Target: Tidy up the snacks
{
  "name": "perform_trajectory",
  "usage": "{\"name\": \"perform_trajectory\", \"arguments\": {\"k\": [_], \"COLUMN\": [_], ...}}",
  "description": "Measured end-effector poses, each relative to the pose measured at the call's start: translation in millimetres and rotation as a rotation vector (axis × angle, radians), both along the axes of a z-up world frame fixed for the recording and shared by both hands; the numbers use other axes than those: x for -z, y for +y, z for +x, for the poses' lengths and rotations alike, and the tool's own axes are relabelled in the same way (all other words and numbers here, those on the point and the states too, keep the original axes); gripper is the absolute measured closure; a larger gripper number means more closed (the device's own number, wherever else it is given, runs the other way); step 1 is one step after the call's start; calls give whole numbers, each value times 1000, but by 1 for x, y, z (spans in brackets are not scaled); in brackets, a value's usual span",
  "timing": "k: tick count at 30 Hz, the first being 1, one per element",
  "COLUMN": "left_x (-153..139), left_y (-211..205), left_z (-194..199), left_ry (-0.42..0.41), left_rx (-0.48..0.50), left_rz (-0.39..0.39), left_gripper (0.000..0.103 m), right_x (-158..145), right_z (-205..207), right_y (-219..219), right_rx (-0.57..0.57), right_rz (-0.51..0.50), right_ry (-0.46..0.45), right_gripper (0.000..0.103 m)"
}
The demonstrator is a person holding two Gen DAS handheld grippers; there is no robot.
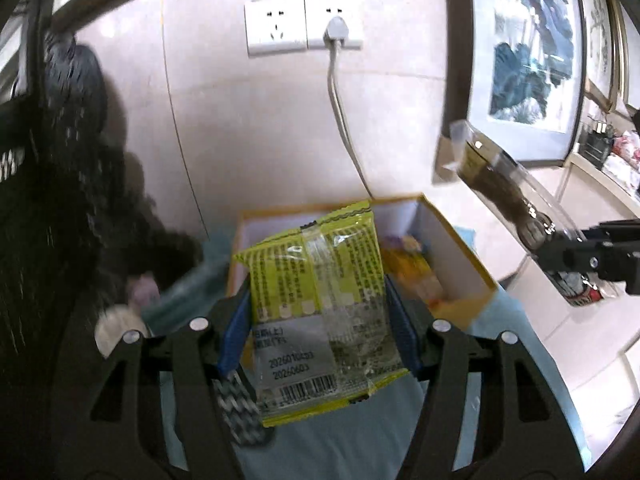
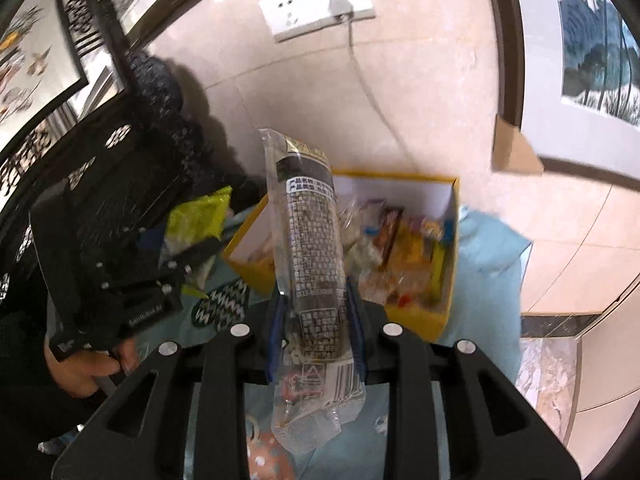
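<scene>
Left gripper (image 1: 318, 320) fingers clamp a yellow-green snack packet (image 1: 320, 304) at frame centre, hiding much of the yellow box (image 1: 460, 248) behind. Right gripper (image 2: 316, 320) fingers pinch a clear dark-filled snack sleeve (image 2: 312, 240), its lower end cut off behind the gripper body; box contents blurred.

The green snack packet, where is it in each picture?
Left wrist view: green packet at bottom centre, held between that gripper's fingers, before the yellow box.
Right wrist view: green packet at middle left, left of the yellow box.
Shared landmark: wall socket.
</scene>
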State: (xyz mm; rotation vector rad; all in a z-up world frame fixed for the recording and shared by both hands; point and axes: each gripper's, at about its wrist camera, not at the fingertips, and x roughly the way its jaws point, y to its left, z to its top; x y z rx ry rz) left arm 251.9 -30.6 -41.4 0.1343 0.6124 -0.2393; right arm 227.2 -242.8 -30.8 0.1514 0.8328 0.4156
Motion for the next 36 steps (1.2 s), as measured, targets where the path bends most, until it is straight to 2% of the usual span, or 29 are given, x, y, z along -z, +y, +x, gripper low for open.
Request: {"name": "perform_trajectory", "arguments": {"k": [6, 11, 20, 22, 23, 24, 26, 27, 31, 36], "left_x": [-22, -18, -2, 5, 8, 13, 24, 27, 28, 18], "left_y": [-10, -15, -17, -17, -16, -15, -11, -9, 0, 5], "left_z": [42, 68, 93, 98, 101, 105, 112, 112, 102, 66], "left_ry": [-17, -12, 17, 24, 26, 34, 59, 58, 60, 125], "left_rx": [-27, -41, -49, -56, -63, -68, -98, -116, -135, -158], "left_rz": [29, 21, 25, 33, 40, 37, 36, 42, 41, 7], "left_gripper": [41, 41, 41, 40, 37, 26, 5, 5, 5, 2], "right_x": [-18, -23, 5, 12, 14, 20, 27, 30, 29, 27], "right_z": [39, 66, 94, 98, 101, 107, 113, 113, 100, 66], "right_y": [-5, -3, 0, 1, 2, 3, 6, 5, -6, -4], "right_rx": [33, 37, 45, 52, 64, 81, 105, 110, 129, 146], "right_rz": [-41, -69, -92, -105, -122, -152, -214, -227, -175, -179], "right_ry": [-22, -27, 16, 11, 2, 10, 16, 16, 12, 19], "right_gripper": [74, 74, 74, 69, 52, 29, 27, 27, 27, 27]}}
